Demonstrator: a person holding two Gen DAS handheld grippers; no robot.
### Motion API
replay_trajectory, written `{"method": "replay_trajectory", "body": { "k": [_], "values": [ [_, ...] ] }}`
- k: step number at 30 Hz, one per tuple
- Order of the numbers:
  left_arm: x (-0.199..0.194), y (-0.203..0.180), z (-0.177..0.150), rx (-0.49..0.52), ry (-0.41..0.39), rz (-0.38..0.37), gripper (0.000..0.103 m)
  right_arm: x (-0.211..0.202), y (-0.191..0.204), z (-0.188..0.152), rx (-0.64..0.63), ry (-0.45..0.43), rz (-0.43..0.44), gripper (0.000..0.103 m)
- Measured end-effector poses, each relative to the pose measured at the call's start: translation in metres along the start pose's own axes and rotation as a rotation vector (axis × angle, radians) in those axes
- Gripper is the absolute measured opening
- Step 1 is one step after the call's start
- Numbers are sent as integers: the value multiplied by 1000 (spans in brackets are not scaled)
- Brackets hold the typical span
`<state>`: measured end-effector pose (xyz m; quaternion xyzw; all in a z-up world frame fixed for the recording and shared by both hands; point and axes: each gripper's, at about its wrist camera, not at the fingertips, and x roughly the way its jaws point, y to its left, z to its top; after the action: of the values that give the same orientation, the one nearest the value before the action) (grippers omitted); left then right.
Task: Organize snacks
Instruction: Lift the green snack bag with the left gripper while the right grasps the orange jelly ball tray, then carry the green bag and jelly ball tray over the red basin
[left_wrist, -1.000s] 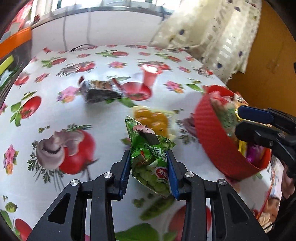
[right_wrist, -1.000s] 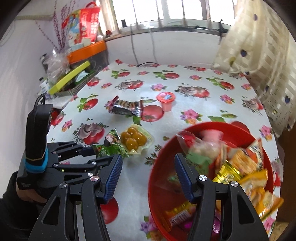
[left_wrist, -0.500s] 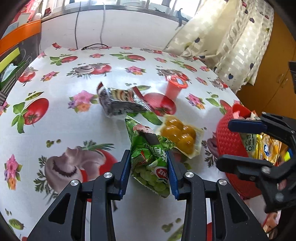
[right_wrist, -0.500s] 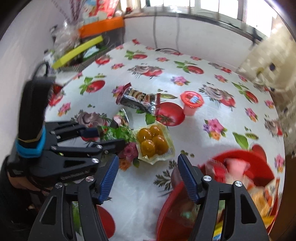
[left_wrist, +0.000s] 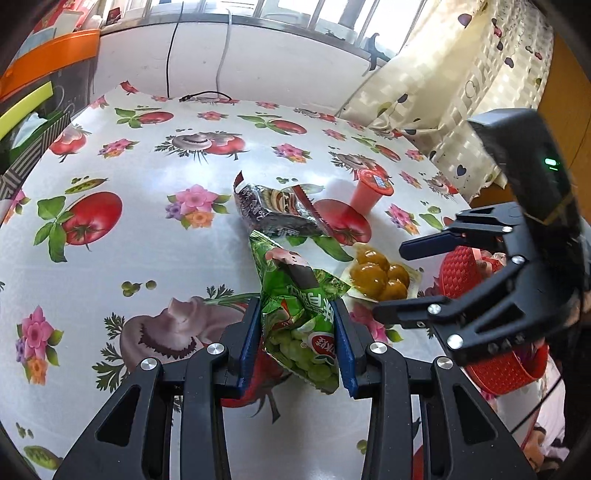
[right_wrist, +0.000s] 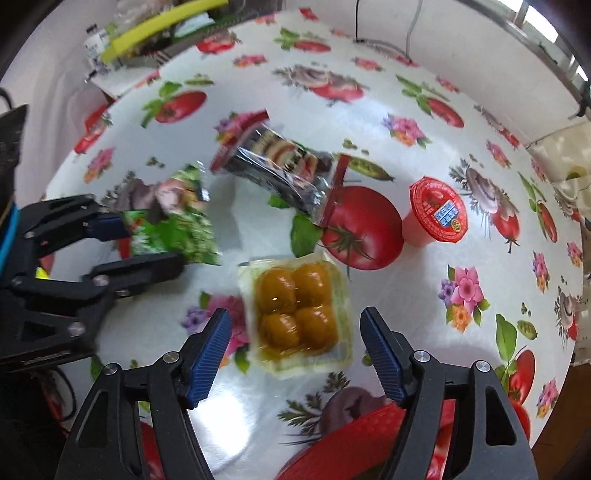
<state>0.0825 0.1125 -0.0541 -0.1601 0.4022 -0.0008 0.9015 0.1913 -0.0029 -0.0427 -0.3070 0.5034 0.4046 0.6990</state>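
Note:
My left gripper (left_wrist: 297, 345) is shut on a green pea snack bag (left_wrist: 301, 314) and holds it above the table; it also shows in the right wrist view (right_wrist: 173, 225). My right gripper (right_wrist: 295, 354) is open, with the clear pack of yellow balls (right_wrist: 295, 306) lying on the table between its fingers. The same pack shows in the left wrist view (left_wrist: 380, 277), with the right gripper (left_wrist: 402, 284) just over it. A dark biscuit pack (right_wrist: 280, 164) and a red jelly cup (right_wrist: 437, 210) lie further back. The red basket (left_wrist: 506, 365) stands at the right.
The table has a tomato and flower print oilcloth (left_wrist: 147, 236). An orange and yellow rack (left_wrist: 33, 96) stands at the far left. A curtain (left_wrist: 443, 81) hangs at the far right, and a cable (left_wrist: 207, 96) lies by the back wall.
My right gripper has moved from over the red basket to the pack of yellow balls and now straddles it. My left gripper has pulled back a little with the green bag.

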Motion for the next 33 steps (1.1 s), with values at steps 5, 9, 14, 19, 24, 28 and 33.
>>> {"method": "replay_trajectory", "body": {
  "k": [5,9,14,19,24,28,33],
  "values": [
    [3,3,-1,-5,6,-8,38,14,-12,7,51,46,49,71],
    [4,3,-1,-3,10,-13,38,10,-14,6,82,30,29,58],
    [3,0,-2,4,9,-12,38,4,-10,0,103,0,16,56],
    [0,-4,-3,11,6,-12,38,1,-6,-5,135,-44,20,45],
    [-3,-7,-4,16,3,-11,38,-1,-8,-6,154,-59,13,43],
    [-2,-6,-4,14,4,-10,38,-2,-8,-8,163,-76,5,41],
    [-2,-5,-5,7,6,-11,38,-15,-8,-8,172,-133,14,28]
  ]
}}
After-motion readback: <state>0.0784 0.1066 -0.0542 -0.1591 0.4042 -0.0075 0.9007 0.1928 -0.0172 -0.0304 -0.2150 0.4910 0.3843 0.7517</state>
